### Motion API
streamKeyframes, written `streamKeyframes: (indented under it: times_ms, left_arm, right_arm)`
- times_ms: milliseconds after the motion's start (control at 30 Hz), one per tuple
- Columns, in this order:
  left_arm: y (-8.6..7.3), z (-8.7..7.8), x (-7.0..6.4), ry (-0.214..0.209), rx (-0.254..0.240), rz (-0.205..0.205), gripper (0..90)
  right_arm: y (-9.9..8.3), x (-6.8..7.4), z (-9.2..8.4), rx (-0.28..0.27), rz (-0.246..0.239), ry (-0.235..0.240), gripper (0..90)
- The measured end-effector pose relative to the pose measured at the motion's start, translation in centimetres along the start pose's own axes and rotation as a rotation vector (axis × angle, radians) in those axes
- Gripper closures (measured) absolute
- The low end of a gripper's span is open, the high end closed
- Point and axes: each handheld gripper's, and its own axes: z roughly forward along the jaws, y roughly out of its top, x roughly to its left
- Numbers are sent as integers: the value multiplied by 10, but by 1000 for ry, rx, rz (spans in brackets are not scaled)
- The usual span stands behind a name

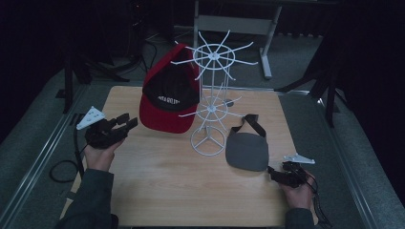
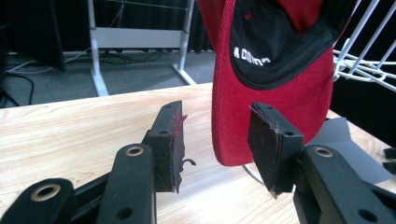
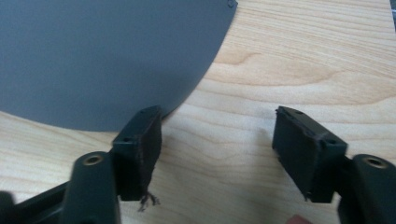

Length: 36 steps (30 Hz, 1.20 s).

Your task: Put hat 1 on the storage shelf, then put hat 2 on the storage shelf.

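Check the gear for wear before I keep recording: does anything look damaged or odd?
Yes. The left gripper pads are frayed, with red marks. A thread hangs from a right gripper pad. The red cap hangs normally on the white rack.

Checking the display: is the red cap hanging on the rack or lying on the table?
Hanging: the red cap hangs from the white wire rack, brim down.

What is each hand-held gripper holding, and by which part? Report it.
Nothing. The left hand-held gripper stands open just short of the hanging red-and-black cap's brim; the right hand-held gripper is open beside the flat grey cap.
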Motion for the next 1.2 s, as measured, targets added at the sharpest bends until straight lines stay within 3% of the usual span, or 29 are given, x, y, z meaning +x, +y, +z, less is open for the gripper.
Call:
streamKeyframes:
  times_ms: [67,200,500,600,967,1200]
  left_arm:
    - [-1,-1,-3,42,-7,11,559]
    - [-4,1,-6,50,2,26,558]
    - [-18,4,-7,90,14,13,555]
    - [-22,6,-11,116,42,48,547]
    - [-36,11,-15,124,80,52,540]
    - [-44,13,-15,125,98,44,540]
  right_arm:
    - [1,0,-2,9,-3,-2,378]
    - [7,1,-12,-26,-4,1,410]
    - [20,0,-19,-75,18,33,443]
    - [27,-1,-19,-87,28,33,450]
    - [62,2,-10,-95,-25,32,484]
    - [80,-2,1,-92,-23,56,510]
